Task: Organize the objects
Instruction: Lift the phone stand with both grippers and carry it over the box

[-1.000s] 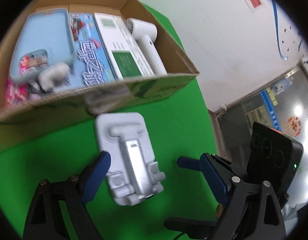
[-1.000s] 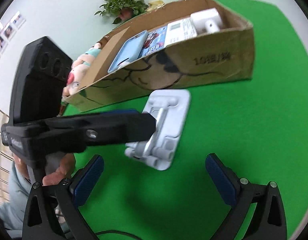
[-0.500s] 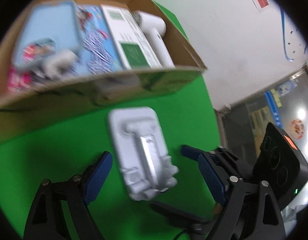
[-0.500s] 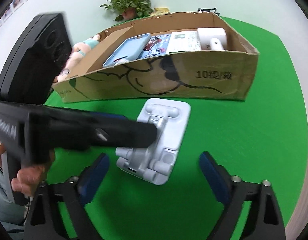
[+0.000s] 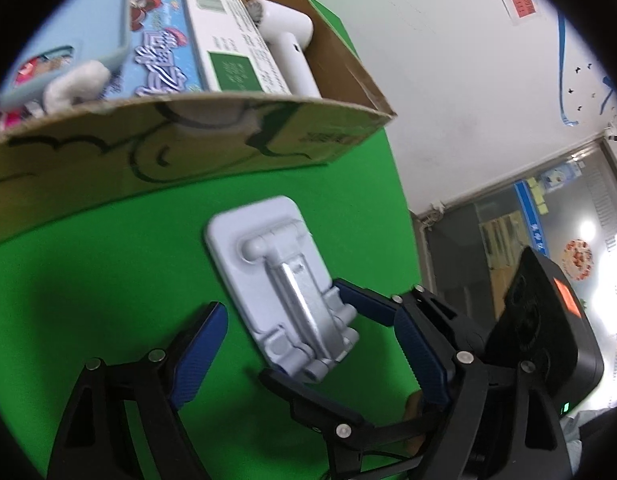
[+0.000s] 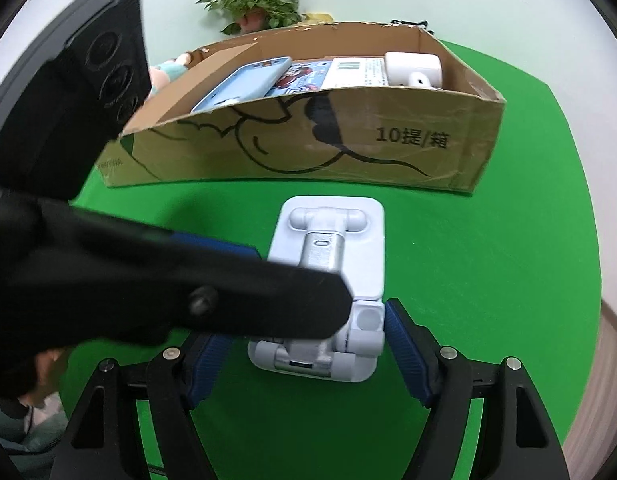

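Your right claw (image 6: 304, 356) is closing around the near end of the white phone stand (image 6: 328, 264), pads just beside its sides, not yet clearly pressing. Your left claw (image 5: 308, 344) stands wide, closing slightly, straddling it. The stand lies flat at centre frame on the green bench (image 6: 488, 280), long axis toward the cardboard box (image 6: 308, 140) above, presumably its destination.
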